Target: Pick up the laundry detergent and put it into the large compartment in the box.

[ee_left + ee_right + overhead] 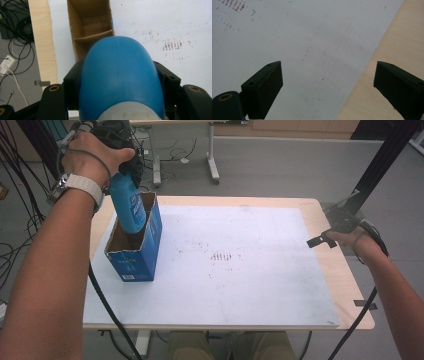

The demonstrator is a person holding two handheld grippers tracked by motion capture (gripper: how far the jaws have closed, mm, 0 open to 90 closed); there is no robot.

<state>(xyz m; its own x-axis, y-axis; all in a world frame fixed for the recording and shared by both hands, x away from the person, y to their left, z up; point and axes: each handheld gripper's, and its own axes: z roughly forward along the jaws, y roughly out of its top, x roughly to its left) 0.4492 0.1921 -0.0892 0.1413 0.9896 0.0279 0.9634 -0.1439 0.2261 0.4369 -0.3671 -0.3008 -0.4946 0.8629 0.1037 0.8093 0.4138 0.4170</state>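
A blue bottle [128, 205] hangs bottom-down, its lower end just inside the open top of a blue cardboard box [136, 255] at the table's left side. My left gripper [122, 162] is shut on the bottle's upper part, with the hand above it. In the left gripper view the bottle [117, 75] sits between both black jaws, over the box's brown inside [91, 27]. My right gripper [320, 240] hovers at the table's right edge. Its jaws stand wide apart over the white sheet in the right gripper view, and my right gripper [327, 80] holds nothing.
A white sheet [240, 270] covers most of the wooden table [350, 285] and has faint brown marks [222, 256] at its centre. Cables lie on the floor at the left [15, 50]. A table's legs [212, 162] stand beyond the far edge.
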